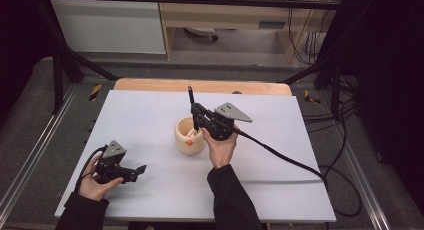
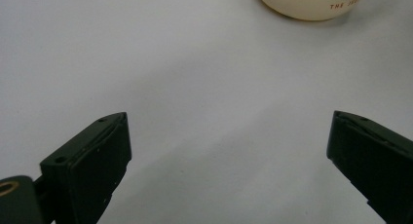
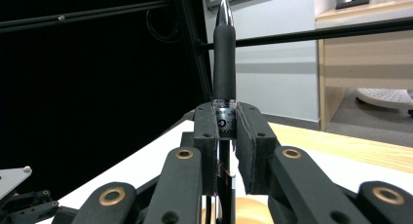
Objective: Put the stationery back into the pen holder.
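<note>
Right tongs (image 1: 196, 111), centre of the high view, clamped on a pen (image 3: 224, 53). Pen upright, tip skyward, lower end over the cup (image 1: 189, 136), likely being lifted out or dropped in. Pen: black matte grip, silver bullet tip, clear barrel between the pads. Cup: cream, round, smooth, something orange inside. Left tongs (image 2: 229, 156) apart, holding nothing, parked low at lower left on the white table (image 1: 150, 190), apparently waiting.

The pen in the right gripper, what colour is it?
Black pen with a silver tip, clearest in the right gripper view.
</note>
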